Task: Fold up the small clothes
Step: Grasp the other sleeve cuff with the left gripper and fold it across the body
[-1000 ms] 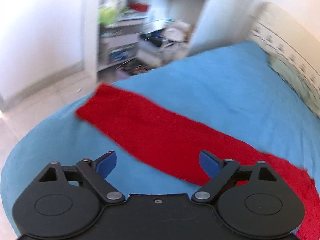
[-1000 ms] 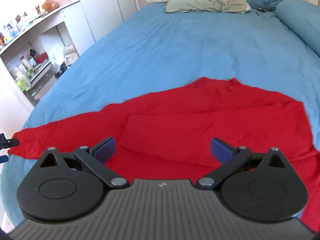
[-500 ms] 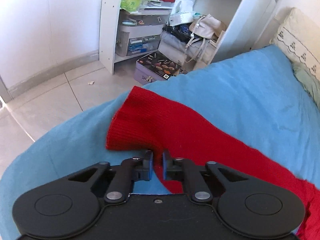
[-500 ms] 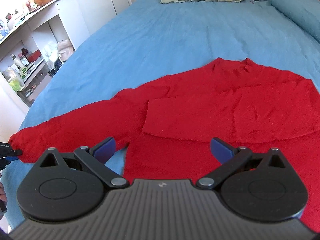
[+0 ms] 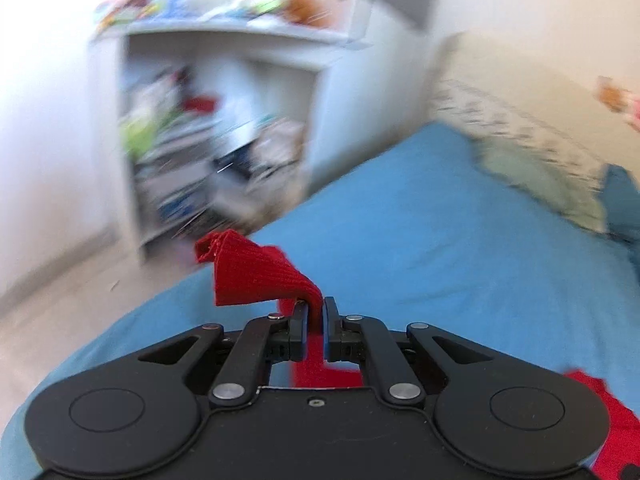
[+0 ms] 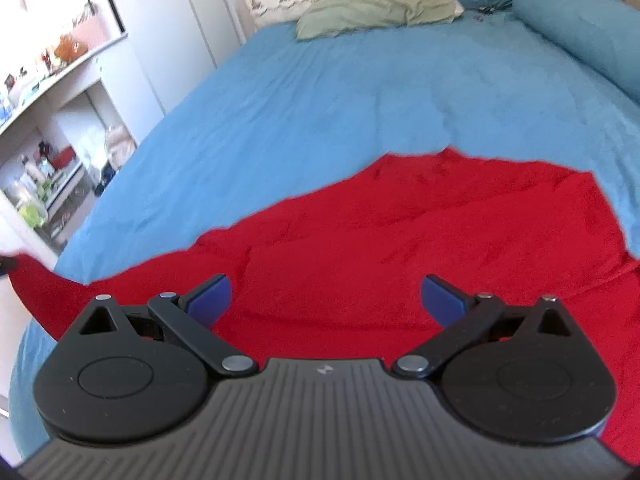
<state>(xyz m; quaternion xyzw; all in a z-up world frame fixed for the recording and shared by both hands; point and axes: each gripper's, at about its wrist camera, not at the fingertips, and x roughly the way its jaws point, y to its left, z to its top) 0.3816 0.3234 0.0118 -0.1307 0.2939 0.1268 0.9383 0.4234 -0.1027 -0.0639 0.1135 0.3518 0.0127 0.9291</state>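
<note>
A red knit sweater (image 6: 420, 236) lies spread on the blue bed (image 6: 340, 92). My left gripper (image 5: 316, 312) is shut on the cuff of its left sleeve (image 5: 256, 276) and holds it lifted off the bed; the cuff stands up above the fingers. In the right wrist view that sleeve (image 6: 44, 284) rises at the far left edge. My right gripper (image 6: 324, 296) is open and empty, hovering over the sweater's body near its lower part.
A white shelf unit (image 5: 224, 140) full of clutter stands beside the bed on the left. Pillows (image 6: 372, 8) and a blue bolster (image 6: 580, 20) lie at the head of the bed. Tiled floor (image 5: 52, 304) lies beyond the bed's left edge.
My left gripper, open a second ago, closed on the sleeve cuff and has lifted it off the bed. The right gripper moved closer over the sweater and stayed open.
</note>
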